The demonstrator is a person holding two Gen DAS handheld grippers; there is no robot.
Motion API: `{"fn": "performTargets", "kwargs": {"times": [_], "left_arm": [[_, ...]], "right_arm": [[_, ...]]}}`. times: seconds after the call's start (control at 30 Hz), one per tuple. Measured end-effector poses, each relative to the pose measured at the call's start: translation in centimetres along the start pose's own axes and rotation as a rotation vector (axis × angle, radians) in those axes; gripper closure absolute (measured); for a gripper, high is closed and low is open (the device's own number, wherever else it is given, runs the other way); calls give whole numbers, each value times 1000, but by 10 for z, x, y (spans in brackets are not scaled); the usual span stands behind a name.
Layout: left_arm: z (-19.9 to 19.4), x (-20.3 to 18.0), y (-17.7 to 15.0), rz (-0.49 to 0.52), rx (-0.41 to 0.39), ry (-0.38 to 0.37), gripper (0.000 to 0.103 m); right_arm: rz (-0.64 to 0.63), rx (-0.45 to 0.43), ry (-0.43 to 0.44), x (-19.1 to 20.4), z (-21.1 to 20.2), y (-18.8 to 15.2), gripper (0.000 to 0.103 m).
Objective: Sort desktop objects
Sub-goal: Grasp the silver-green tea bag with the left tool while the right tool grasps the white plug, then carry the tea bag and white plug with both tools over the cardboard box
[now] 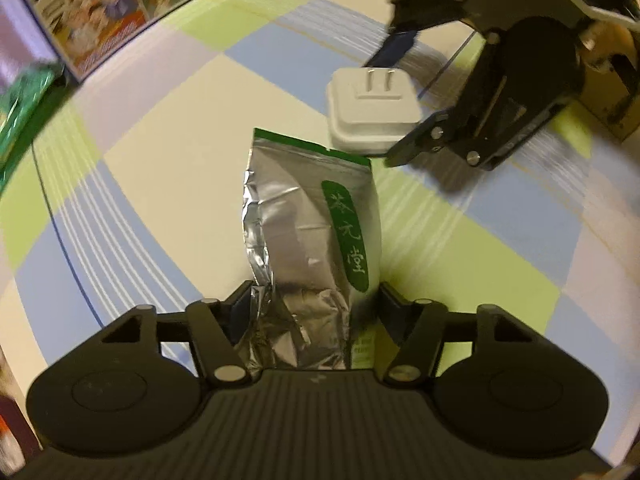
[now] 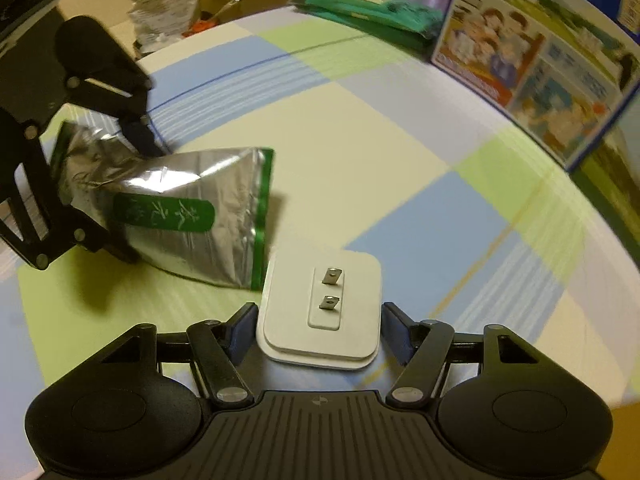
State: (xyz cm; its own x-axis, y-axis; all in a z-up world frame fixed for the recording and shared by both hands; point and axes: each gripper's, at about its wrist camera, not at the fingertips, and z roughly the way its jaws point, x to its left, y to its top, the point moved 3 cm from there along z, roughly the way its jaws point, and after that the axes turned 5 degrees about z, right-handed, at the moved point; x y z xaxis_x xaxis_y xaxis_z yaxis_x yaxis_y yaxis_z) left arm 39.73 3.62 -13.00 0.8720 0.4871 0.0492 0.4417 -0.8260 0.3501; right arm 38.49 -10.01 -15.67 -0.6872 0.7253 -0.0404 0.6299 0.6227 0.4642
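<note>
a: two grippers, each with something between its fingers. the left gripper (image 1: 314,300) is clamped across the lower end of a silver tea pouch (image 1: 310,232), one finger against each side.

b: and which way does the pouch run?

a: straight ahead of the left gripper, long axis along its fingers, green sealed edge at the far end. that far edge sits just beside the white charger (image 1: 370,114), maybe touching it (the blur makes it hard to say).

b: the other one?

a: the right gripper (image 2: 318,326) straddles the charger (image 2: 322,312), which lies flat with its two prongs up. in its own view the left finger (image 2: 246,330) looks to be against the charger's side; on the right i see a thin gap, so whether it's gripping or just about to, i cannot tell.

b: so each hand is nearest its own thing.

a: yes. from the right wrist view the pouch (image 2: 188,216) lies off to the left, its green edge next to the charger's corner, with the left gripper (image 2: 100,184) on its other end.

b: and around them?

a: both rest on a checked tablecloth (image 1: 180,184). further out, a printed box (image 2: 536,64) and a green packet (image 2: 372,12) at the far edge. i'd guess the two items need pulling apart before sorting.
</note>
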Motion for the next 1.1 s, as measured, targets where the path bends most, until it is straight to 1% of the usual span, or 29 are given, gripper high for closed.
{"fn": "performTargets", "kwargs": {"times": [0.1, 0.17, 0.3, 0.37, 0.43, 0.5, 0.63, 0.73, 0.8, 0.87, 0.97, 1.1], "left_arm": [[-7, -22, -7, -74, 13, -24, 48], [-12, -42, -12, -118, 20, -39, 49], [-23, -100, -24, -163, 36, -52, 50], [-29, -129, -32, -187, 32, -49, 50], [-35, -157, -41, -210, 28, -38, 50], [-40, -179, -49, -238, 26, -21, 50], [-45, -208, -57, -278, 37, 9, 47], [-43, -218, -56, -284, 43, 42, 42], [-41, -221, -56, -298, 38, 60, 41], [-42, -221, -57, -332, 26, 55, 39], [-43, -217, -59, -349, 22, 38, 37], [-46, -211, -60, -361, 26, 11, 36]], "right_arm": [[87, 14, 3, 12, -16, -21, 39], [154, 19, 1, 23, -30, -41, 40], [293, 22, -23, 51, -65, -100, 40], [338, 16, -33, 66, -84, -131, 40], [355, 13, -70, 82, -103, -160, 40], [385, 3, -86, 95, -119, -186, 40], [433, -31, -132, 115, -139, -221, 40], [490, -74, -150, 124, -147, -237, 40], [522, -94, -158, 126, -150, -242, 40], [548, -120, -154, 127, -153, -242, 39], [545, -148, -168, 129, -157, -240, 38], [561, -169, -175, 129, -155, -240, 31]]}}
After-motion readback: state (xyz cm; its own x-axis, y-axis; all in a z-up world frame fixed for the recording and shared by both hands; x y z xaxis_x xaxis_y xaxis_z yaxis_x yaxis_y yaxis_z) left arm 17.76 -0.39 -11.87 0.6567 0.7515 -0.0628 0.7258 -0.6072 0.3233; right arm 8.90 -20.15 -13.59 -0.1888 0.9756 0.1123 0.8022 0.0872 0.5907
